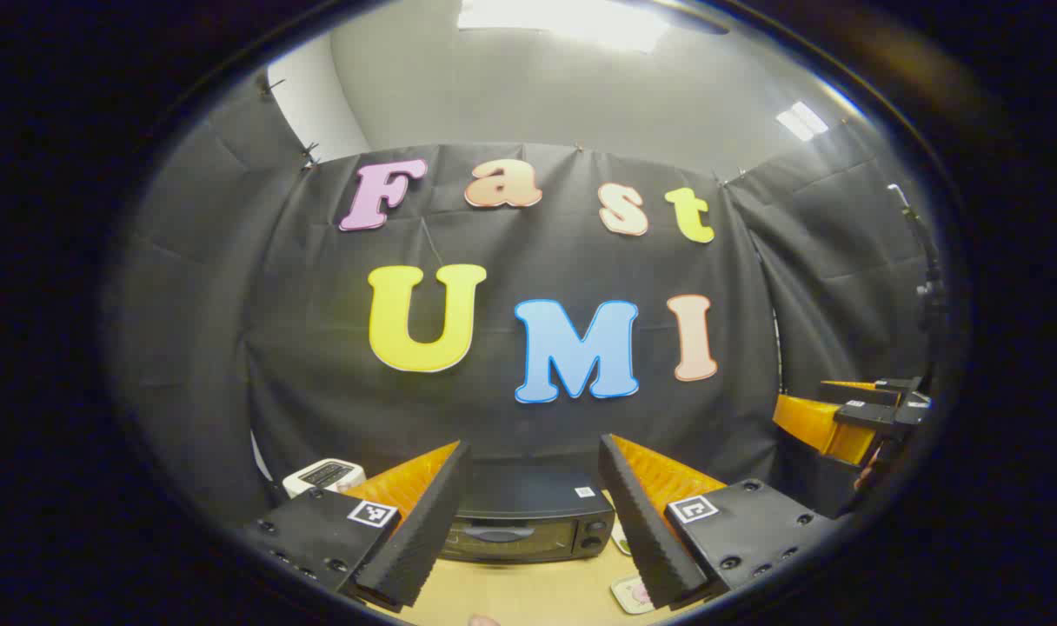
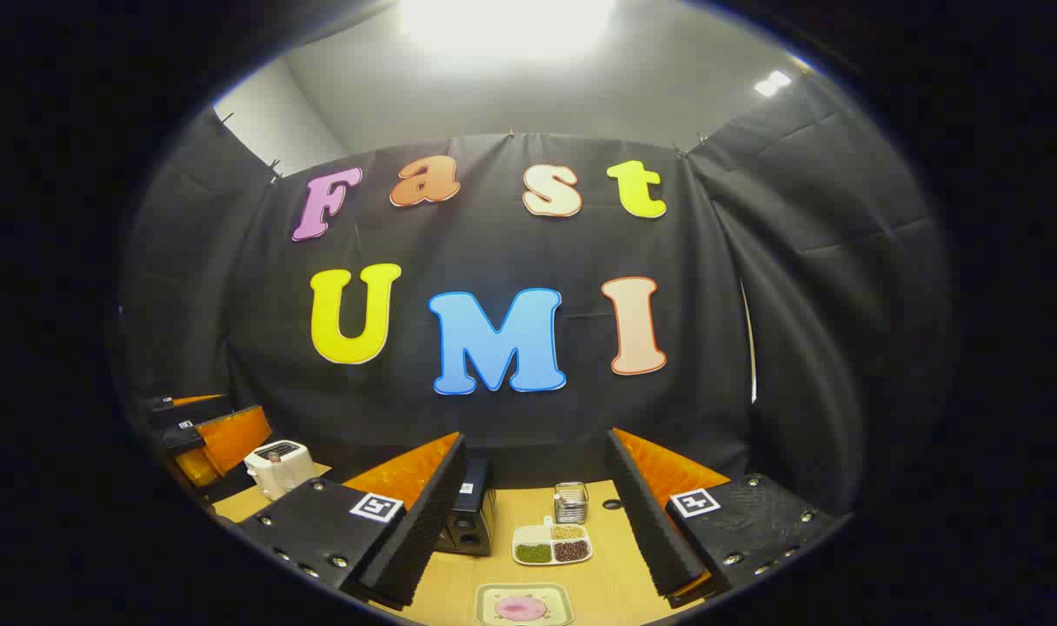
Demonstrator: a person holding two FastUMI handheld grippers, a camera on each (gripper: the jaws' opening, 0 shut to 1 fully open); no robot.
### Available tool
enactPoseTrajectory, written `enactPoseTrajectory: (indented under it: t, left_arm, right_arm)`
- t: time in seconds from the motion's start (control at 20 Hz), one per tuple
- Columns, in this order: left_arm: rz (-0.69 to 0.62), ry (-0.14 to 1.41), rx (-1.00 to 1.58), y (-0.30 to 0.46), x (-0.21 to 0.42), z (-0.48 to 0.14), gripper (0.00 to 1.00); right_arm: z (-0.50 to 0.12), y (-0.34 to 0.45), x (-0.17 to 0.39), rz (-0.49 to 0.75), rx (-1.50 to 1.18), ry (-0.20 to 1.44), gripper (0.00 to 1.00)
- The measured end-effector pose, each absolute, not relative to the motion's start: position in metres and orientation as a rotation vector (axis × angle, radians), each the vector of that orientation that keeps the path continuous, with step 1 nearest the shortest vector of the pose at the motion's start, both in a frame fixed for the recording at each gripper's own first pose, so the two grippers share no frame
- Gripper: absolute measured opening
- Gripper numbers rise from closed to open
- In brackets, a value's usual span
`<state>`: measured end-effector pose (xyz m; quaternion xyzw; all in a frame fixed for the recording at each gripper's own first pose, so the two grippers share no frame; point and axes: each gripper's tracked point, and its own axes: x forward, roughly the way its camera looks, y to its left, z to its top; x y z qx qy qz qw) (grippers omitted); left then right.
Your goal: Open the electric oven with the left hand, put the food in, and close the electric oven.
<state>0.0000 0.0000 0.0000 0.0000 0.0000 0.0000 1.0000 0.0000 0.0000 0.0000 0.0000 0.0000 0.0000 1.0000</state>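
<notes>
A black electric oven [image 1: 528,522] stands on the wooden table, door closed, straight ahead between the fingers of my left gripper [image 1: 533,522], which is open and holds nothing. In the right gripper view the oven [image 2: 469,520] shows side-on at centre left. A small square plate with pink food [image 2: 523,605] lies near the table's front edge, below my right gripper [image 2: 533,522], which is open with nothing in it. The plate [image 1: 631,595] peeks out by the left gripper's right finger. The right gripper [image 1: 841,416] appears at the far right of the left gripper view, the left gripper [image 2: 200,435] at the far left of the right gripper view.
A white toaster [image 2: 278,466] stands left of the oven, also seen as the toaster [image 1: 323,476]. A divided dish of beans and grains [image 2: 552,543] and a small wire holder [image 2: 570,502] sit right of the oven. The black cloth wall closes off the back.
</notes>
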Motion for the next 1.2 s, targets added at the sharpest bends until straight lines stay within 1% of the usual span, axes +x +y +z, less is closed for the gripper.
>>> enactPoseTrajectory:
  t: [0.1, 0.25, 0.4, 0.65, 1.0, 1.2]
  left_arm:
    - [-0.01, 0.003, 0.019, 0.009, 0.002, -0.003, 1.0]
    - [0.024, -0.001, 0.0, 0.017, 0.003, 0.0, 1.0]
    - [0.028, 0.004, -0.023, 0.012, 0.005, -0.002, 1.0]
    - [0.076, -0.009, -0.006, 0.022, 0.01, 0.005, 1.0]
    - [0.089, -0.005, 0.01, 0.021, 0.019, 0.002, 1.0]
    - [0.08, 0.029, -0.004, 0.016, 0.027, -0.014, 1.0]
  right_arm:
    - [0.006, 0.001, -0.001, -0.017, 0.016, -0.014, 0.96]
    - [0.009, 0.007, 0.003, 0.015, 0.018, -0.02, 0.96]
    - [0.012, 0.005, 0.008, 0.028, 0.022, -0.027, 0.96]
    - [0.001, 0.01, 0.021, 0.065, 0.028, 0.007, 0.96]
    - [-0.008, 0.016, 0.033, 0.088, 0.025, 0.015, 0.96]
    - [-0.017, 0.014, 0.035, 0.087, 0.027, 0.032, 0.96]
